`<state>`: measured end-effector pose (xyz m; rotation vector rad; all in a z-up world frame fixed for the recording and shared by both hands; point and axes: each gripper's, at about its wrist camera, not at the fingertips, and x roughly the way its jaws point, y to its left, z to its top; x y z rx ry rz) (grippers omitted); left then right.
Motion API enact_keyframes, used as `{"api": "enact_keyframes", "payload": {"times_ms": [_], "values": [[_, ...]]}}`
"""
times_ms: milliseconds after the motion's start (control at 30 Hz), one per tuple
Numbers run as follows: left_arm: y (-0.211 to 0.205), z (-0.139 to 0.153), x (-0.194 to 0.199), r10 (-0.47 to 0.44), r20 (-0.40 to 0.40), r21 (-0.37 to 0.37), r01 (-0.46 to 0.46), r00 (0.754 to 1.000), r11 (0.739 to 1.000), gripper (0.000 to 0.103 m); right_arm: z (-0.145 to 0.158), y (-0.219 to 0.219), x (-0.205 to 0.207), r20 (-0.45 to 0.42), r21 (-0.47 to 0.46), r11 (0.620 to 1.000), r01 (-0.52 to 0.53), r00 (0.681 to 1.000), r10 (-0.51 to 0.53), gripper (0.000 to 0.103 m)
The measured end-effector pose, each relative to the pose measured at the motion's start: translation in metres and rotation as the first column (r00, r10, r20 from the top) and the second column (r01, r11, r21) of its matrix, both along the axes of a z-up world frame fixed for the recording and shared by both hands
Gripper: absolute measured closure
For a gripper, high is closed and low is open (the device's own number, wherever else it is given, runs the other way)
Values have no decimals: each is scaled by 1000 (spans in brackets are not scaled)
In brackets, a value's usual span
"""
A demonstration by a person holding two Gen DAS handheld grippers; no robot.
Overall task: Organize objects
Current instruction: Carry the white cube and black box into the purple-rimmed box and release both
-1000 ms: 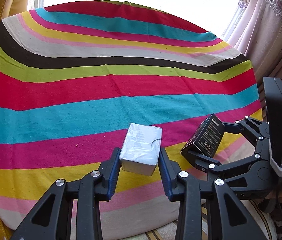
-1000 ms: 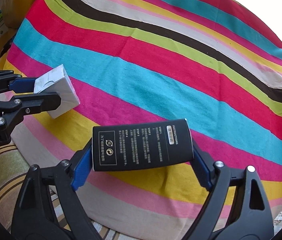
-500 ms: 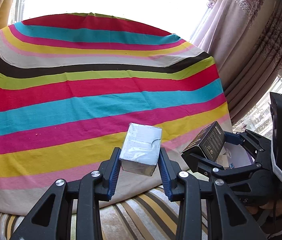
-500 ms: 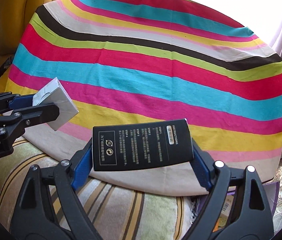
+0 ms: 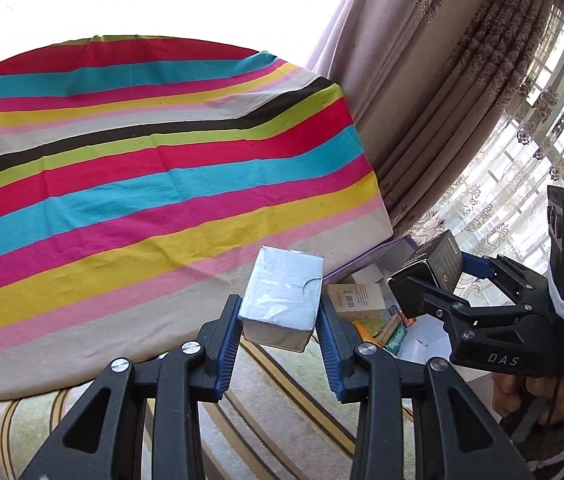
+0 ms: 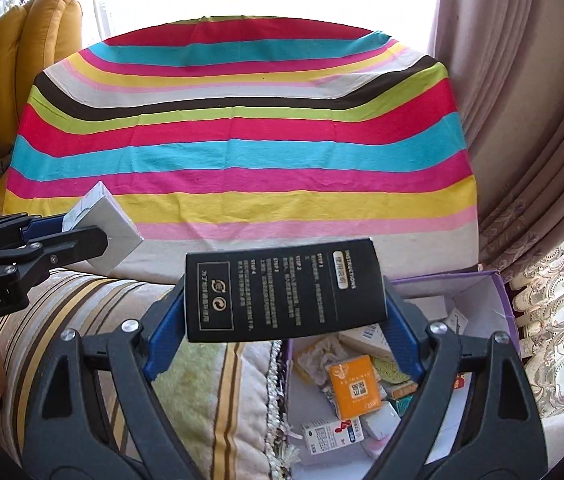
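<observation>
2 claws, 2 boxes
Left claw pinches a silvery foil-wrapped box; right claw clamps a flat matte-black carton.

Silver box: shiny foil-like wrap, creased. Black box: matt card w/ print. Striped cloth: matt woven cotton.

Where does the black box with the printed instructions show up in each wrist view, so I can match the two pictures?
Left wrist view: the black box is at right of centre, end-on, clamped in the right gripper.
Right wrist view: it fills the lower centre, printed face up, between the blue pads.
Shared landmark: the silver box in the left gripper, before the striped cloth.
</observation>
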<state>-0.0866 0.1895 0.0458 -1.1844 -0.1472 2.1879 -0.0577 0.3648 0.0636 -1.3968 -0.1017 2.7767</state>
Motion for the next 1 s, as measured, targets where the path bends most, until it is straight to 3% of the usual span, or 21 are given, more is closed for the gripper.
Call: {"api": "enact_keyframes", "payload": {"times_ms": [233, 600, 1000], "values": [[43, -1, 21, -93, 24, 9, 92, 995, 996, 65, 7, 50, 36, -28, 9, 995, 104, 994, -104, 15], [103, -14, 47, -218, 70, -27, 220, 973, 975, 65, -7, 118, 79, -29, -14, 970, 242, 970, -242, 15], [141, -22, 71, -307, 131, -46, 315, 943, 948, 63, -21, 144, 93, -44, -10, 955, 296, 954, -296, 15]]}}
